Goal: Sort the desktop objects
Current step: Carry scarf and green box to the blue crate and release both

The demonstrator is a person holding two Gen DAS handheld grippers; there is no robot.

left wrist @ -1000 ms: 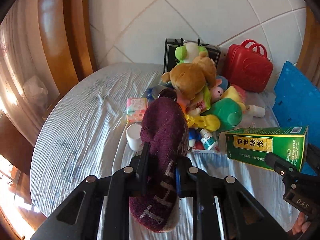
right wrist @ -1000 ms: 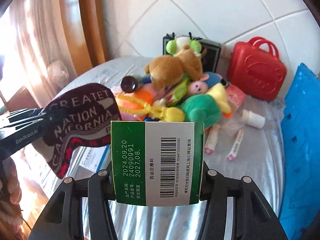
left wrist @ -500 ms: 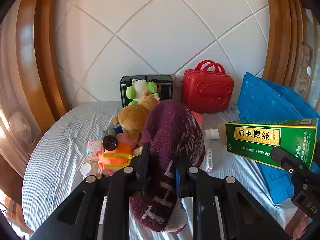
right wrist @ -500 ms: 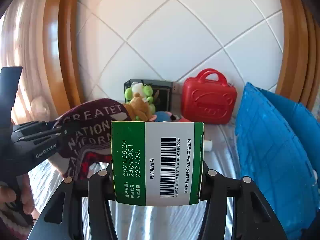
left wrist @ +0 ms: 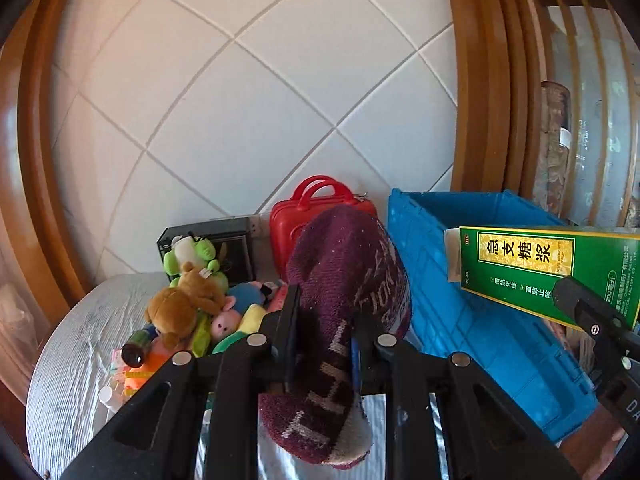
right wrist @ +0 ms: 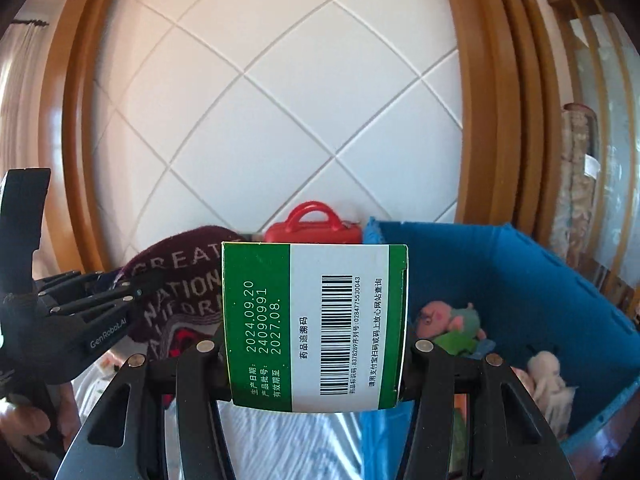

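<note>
My left gripper (left wrist: pixel 324 320) is shut on a maroon knitted sock (left wrist: pixel 340 280) with pale lettering, which hangs in the air in front of the blue crate (left wrist: pixel 460 320). In the right wrist view that sock (right wrist: pixel 176 280) and the left gripper's black body show at the left. My right gripper (right wrist: pixel 316 344) is shut on a green medicine box (right wrist: pixel 316 324), barcode side facing the camera; the same green medicine box (left wrist: pixel 540 268) is seen at the right of the left wrist view, above the crate. The blue crate (right wrist: pixel 520 280) holds a few plush toys (right wrist: pixel 452 320).
A pile of plush toys (left wrist: pixel 192 304) and small bottles lies on the round table with a grey striped cloth (left wrist: pixel 68 380). A red toy suitcase (left wrist: pixel 296 216) and a black box (left wrist: pixel 236 244) stand by the tiled wall. Wooden frames rise on both sides.
Both grippers rose and swung right, away from the toy pile toward the blue crate, still carrying the sock and the green box. The crate's inside has come into view.
</note>
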